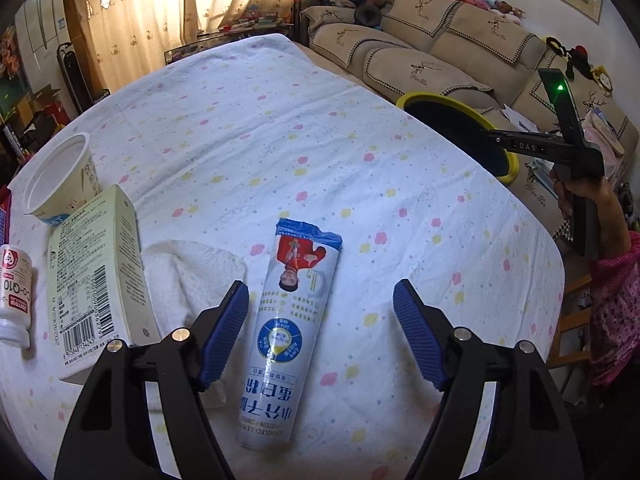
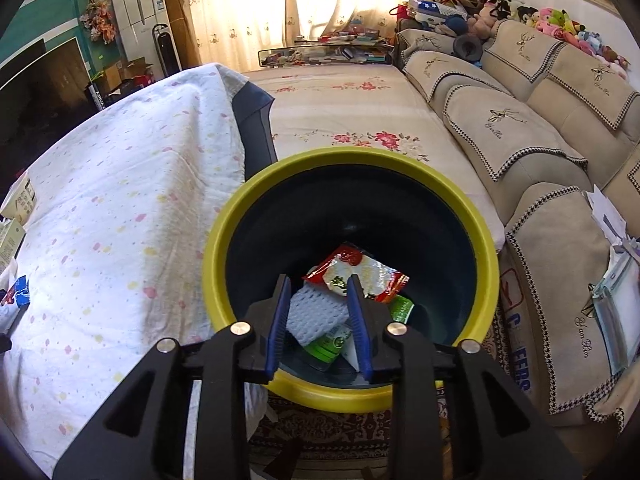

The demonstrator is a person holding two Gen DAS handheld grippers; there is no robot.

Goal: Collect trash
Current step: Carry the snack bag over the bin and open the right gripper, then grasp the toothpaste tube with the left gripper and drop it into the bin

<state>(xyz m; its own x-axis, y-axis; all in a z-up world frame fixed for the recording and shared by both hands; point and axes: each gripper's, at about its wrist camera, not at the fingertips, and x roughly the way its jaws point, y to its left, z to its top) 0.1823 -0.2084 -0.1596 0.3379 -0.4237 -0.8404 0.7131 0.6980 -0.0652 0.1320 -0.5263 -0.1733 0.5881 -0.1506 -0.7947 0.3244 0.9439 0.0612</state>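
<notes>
A long white and blue protein powder packet (image 1: 292, 332) lies flat on the spotted tablecloth (image 1: 280, 140). My left gripper (image 1: 322, 286) is open and straddles it; the left pad (image 1: 224, 332) is next to the packet's edge, the right pad well clear. My right gripper (image 2: 319, 280) hangs over the yellow-rimmed bin (image 2: 348, 156), partly open with nothing between its fingers. Down in the bin lie a red and white wrapper (image 2: 360, 266), a white foam net (image 2: 316, 312) and a green packet (image 2: 332, 342). The left wrist view shows the bin (image 1: 424, 98) past the table's right edge.
At the table's left stand a paper cup (image 1: 60, 176), a pale carton (image 1: 96, 280), a white pill bottle (image 1: 14, 292) and a white towel (image 1: 188, 268). A beige sofa (image 2: 520, 140) runs behind the bin. A hand (image 1: 580, 196) and pink sleeve are on the right.
</notes>
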